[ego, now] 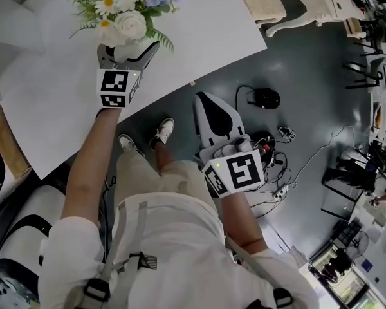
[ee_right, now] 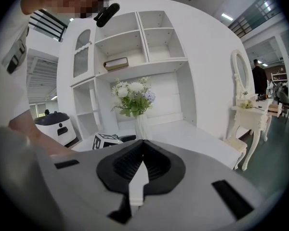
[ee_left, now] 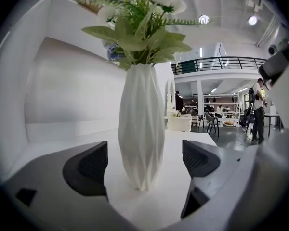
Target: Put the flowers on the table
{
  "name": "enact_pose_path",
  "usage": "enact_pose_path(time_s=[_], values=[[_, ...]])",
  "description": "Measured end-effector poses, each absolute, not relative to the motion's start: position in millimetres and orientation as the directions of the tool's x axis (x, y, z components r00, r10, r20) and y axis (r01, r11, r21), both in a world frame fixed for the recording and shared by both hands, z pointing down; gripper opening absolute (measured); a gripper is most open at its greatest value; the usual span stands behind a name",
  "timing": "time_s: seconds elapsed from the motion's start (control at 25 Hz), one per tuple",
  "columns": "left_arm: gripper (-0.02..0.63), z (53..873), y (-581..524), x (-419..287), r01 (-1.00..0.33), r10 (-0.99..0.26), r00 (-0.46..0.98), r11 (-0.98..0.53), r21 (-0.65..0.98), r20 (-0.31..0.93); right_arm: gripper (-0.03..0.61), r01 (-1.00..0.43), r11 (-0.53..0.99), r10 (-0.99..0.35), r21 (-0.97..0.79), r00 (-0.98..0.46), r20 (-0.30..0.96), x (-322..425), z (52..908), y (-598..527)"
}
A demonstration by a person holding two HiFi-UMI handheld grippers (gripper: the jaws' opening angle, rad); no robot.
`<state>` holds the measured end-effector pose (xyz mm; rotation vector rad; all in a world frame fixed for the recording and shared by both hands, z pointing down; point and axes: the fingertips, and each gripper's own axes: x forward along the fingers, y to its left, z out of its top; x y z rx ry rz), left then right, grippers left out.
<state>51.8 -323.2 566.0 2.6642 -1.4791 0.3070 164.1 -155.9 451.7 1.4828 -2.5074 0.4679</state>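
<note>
A bunch of white and pale blue flowers (ego: 125, 5) stands upright in a ribbed white vase (ee_left: 140, 129) on the white table (ego: 199, 44). My left gripper (ee_left: 144, 160) is open, its dark pads (ee_left: 89, 167) on either side of the vase's lower part with a gap on each side. In the head view the left gripper (ego: 125, 51) reaches under the blooms. My right gripper (ego: 204, 102) hangs over the grey floor beside the table, shut with nothing held. From the right gripper view the flowers (ee_right: 133, 97) show on the table beyond the shut right gripper (ee_right: 142, 165).
A white shelf unit (ee_right: 139, 47) with a book (ee_right: 116, 63) backs the table. An ornate white dressing table (ee_right: 245, 105) stands to the right. Cables and a power strip (ego: 270, 147) lie on the floor by my feet. A white and black machine (ego: 19, 230) stands at the left.
</note>
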Motion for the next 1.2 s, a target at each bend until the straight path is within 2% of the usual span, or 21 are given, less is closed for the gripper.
enact_pose_path(time_s=[0.48,1.04,1.2], values=[[0.468,538.4,-269.7,-6.9,-0.847,-0.830,0.515,-0.531,-0.018,0.212,0.009,-0.891,0.425,-0.841,-0.161,-0.454,0.293,119.6,425.8,-124.6],[0.465,455.7,-208.6,-76.2,-0.839,-0.822,0.537,-0.544,0.016,0.188,0.009,-0.906,0.402,-0.875,-0.133,-0.423,0.238,63.6,366.3,-97.8],[0.439,435.9,-195.6,-89.7,-0.840,-0.825,0.538,-0.542,0.026,0.170,0.009,-0.910,0.398,-0.880,-0.118,-0.415,0.228,58.8,357.0,-99.9]])
